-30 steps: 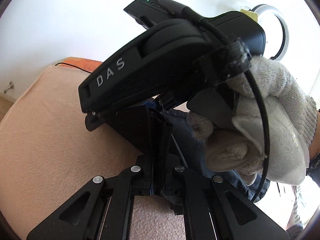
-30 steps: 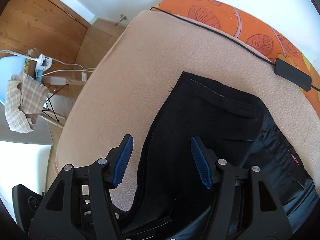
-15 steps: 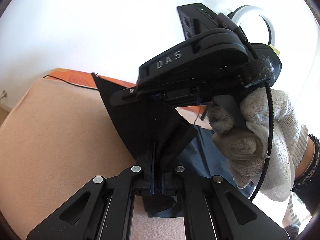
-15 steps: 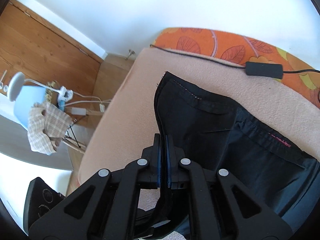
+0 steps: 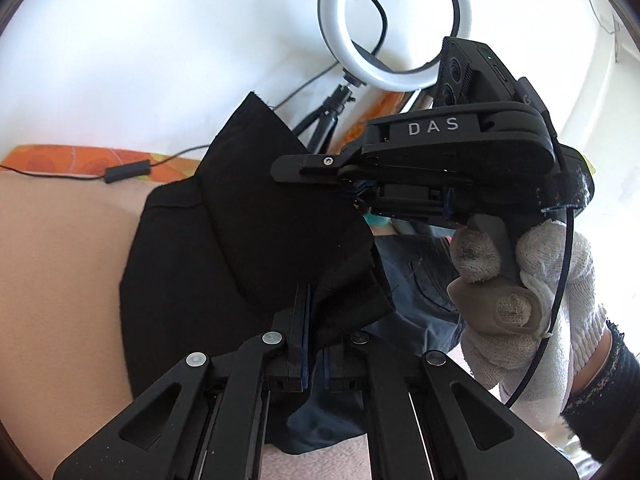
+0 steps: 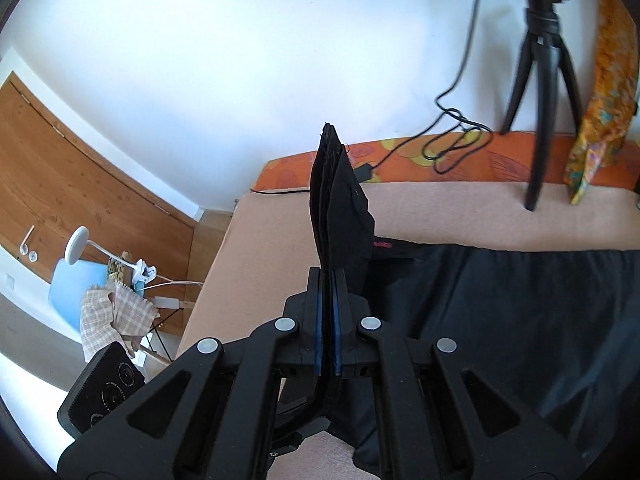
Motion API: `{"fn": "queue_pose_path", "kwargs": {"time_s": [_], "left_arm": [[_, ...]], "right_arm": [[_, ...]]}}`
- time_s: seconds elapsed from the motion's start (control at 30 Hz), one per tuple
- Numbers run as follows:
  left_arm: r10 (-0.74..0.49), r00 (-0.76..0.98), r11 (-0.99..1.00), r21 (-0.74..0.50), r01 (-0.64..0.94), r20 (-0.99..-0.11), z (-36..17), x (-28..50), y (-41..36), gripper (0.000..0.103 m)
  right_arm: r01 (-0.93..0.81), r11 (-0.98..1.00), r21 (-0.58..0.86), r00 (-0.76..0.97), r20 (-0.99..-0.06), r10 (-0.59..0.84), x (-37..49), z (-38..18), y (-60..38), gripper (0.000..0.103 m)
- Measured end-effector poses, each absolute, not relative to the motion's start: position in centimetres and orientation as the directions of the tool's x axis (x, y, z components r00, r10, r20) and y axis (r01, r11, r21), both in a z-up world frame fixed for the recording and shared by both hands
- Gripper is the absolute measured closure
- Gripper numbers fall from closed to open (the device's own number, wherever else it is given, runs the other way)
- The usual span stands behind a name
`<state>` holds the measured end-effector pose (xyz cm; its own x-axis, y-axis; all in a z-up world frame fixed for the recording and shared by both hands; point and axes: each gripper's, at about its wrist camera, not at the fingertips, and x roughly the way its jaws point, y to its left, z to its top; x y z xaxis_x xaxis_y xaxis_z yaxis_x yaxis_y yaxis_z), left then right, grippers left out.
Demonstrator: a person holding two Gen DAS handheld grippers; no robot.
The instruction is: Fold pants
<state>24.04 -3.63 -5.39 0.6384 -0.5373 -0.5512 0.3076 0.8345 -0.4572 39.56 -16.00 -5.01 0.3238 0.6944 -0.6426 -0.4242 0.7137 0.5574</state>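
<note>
The black pants [image 5: 260,224] lie on a peach blanket [image 5: 60,248], with one end lifted off it. My left gripper [image 5: 314,364] is shut on a fold of the pants near their edge. My right gripper [image 6: 328,336] is shut on the pants [image 6: 500,312] too, and a black corner stands up between its fingers. In the left wrist view the right gripper [image 5: 356,196], held by a white-gloved hand [image 5: 532,300], pinches the raised cloth just above and to the right. The rest of the pants spreads flat to the right in the right wrist view.
A ring light [image 5: 394,26] on a black tripod [image 6: 540,80] stands at the back by the white wall. An orange leaf-print cover [image 6: 440,160] with a black cable and inline box [image 5: 128,172] runs along the far edge. A chair with a lamp [image 6: 80,256] stands left of the bed.
My right gripper went from open over the pants to shut on them. Both grippers have lifted the pants' end up off the blanket and tilted towards the wall.
</note>
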Motion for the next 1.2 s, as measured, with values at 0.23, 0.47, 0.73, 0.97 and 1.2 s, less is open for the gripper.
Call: {"fn": "queue_pose_path", "kwargs": {"time_s": [0.23,0.47,0.73,0.97,1.2], "left_arm": [[-0.557,0.564,0.827,-0.469,0.311,-0.609,-7.5,26.5,-8.0,0.1],[-0.576,0.5,0.816,-0.493,0.302,-0.647,-6.8,24.7,-7.1,0.086],[-0.414,0.64,0.899,-0.4,0.177,-0.647,-5.5,22.6,-0.6,0.075],[-0.402,0.62,0.9,-0.414,0.134,-0.674,-7.4,24.9,0.0,0.075],[-0.448,0.586,0.889,-0.41,0.206,-0.676,-8.3,24.1,-3.0,0.075]], "right_arm": [[-0.34,0.787,0.514,0.416,-0.669,0.616,37.9,-7.9,-22.6,0.098],[-0.31,0.812,0.495,0.438,-0.683,0.584,36.9,-10.0,-25.1,0.098],[-0.328,0.819,0.471,0.484,-0.661,0.573,35.5,-8.4,-27.5,0.098],[-0.297,0.866,0.401,0.544,-0.674,0.499,35.2,-5.2,-32.2,0.098],[-0.227,0.918,0.325,0.566,-0.723,0.396,34.6,-4.7,-37.5,0.098]]}}
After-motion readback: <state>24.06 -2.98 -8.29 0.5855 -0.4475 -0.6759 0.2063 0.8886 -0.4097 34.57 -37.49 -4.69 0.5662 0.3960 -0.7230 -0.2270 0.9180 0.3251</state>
